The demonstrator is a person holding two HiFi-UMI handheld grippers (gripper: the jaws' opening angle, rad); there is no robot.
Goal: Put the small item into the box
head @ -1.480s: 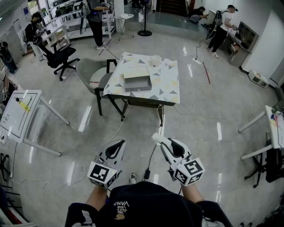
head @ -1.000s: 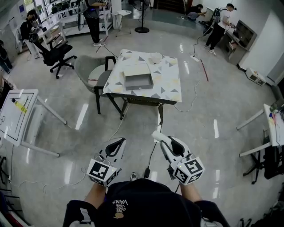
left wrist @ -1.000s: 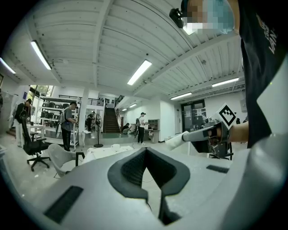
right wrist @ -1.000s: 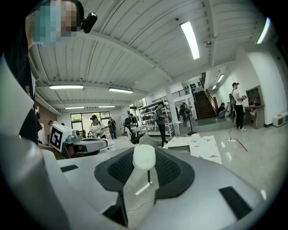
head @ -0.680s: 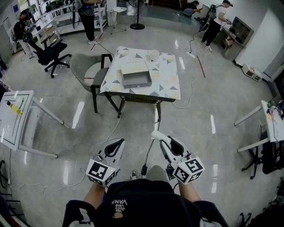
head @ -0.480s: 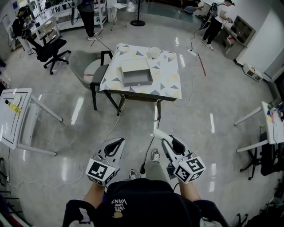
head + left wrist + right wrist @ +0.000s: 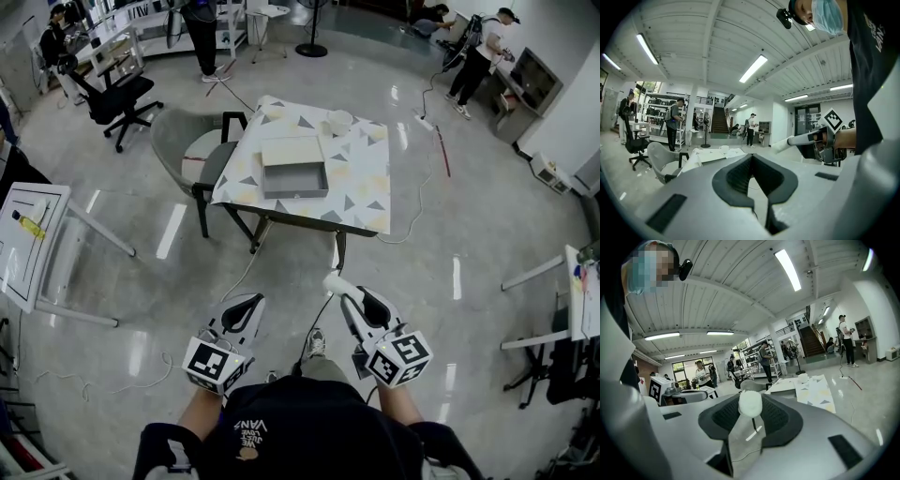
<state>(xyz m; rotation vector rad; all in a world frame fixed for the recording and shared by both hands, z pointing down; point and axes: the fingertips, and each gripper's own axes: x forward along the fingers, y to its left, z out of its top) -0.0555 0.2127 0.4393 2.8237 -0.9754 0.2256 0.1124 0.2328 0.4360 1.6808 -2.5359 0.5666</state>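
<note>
Right gripper [image 7: 345,293]: jaws clamped on the small item [image 7: 750,403]. It was white and soft-looking. Only its near end seemed to be between the pads, with the rest sticking out past the tips. Left gripper [image 7: 751,156]: jaws together, nothing in them. Both were at bottom centre of the head view, over bare floor.

Risks, my read:
- The grip was on one end only, so a jolt in carry could tilt the item or pop it out. It would land on the floor, well short of target.
- A soft piece could squash and creep in the pads.
- A cable [image 7: 322,314] on the floor just ahead ran towards the bench, a trip hazard.

Orientation: the item's long axis was in line with my jaws. Its free end pointed away from me, towards upper centre of the frame.

The box [image 7: 294,178] sat open-topped and looked empty on the bench [image 7: 370,204], upper centre, well apart from the item. A white cup [image 7: 337,120] stood beyond it. An off-line release would hit bench, not box.
</note>
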